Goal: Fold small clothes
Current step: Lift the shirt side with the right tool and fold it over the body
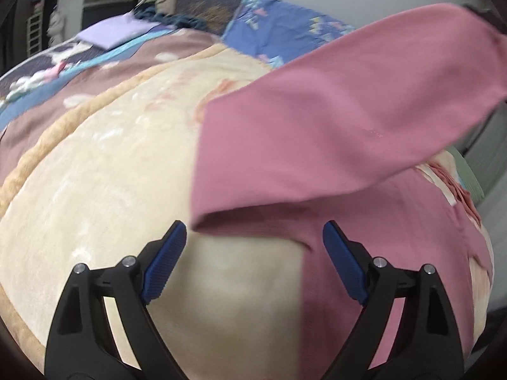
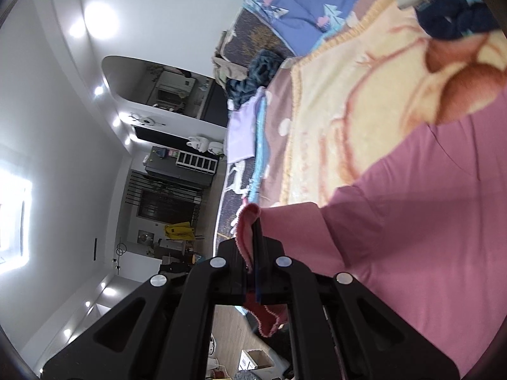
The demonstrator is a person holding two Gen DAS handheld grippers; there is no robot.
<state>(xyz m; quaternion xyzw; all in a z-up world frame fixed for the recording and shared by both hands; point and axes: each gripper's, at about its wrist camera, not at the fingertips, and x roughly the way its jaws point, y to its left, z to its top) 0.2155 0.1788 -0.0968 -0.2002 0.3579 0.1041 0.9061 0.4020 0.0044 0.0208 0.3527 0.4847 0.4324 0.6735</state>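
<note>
— Where do we have the pink garment [image 1: 342, 120] right now?

— It lies on the cream blanket [image 1: 104, 171] that covers the bed, toward the right side in our left wrist view. One part of it is raised off the blanket and stretches up and to the right, with a folded edge hanging just ahead of our left tool [image 1: 253, 266].

— And is that left tool holding anything?

— No. Its blue pads [image 1: 164, 266] stand wide apart with only blanket and the garment's lower part showing between them; we see no contact with the cloth.

— What about our right tool [image 2: 255, 247]?

— Its fingers are pressed together on a scalloped hem of the pink garment [image 2: 412, 221]. The cloth pokes out above the closed fingers and hangs below them too.

— What else do we see on the bed?

— A lilac folded piece [image 1: 111, 33] near the far edge, a dark teal bundle [image 2: 258, 72] beside it, and a blue patterned quilt [image 1: 279, 28] beyond the blanket. The left view is blurred, so finer detail escapes us.
</note>
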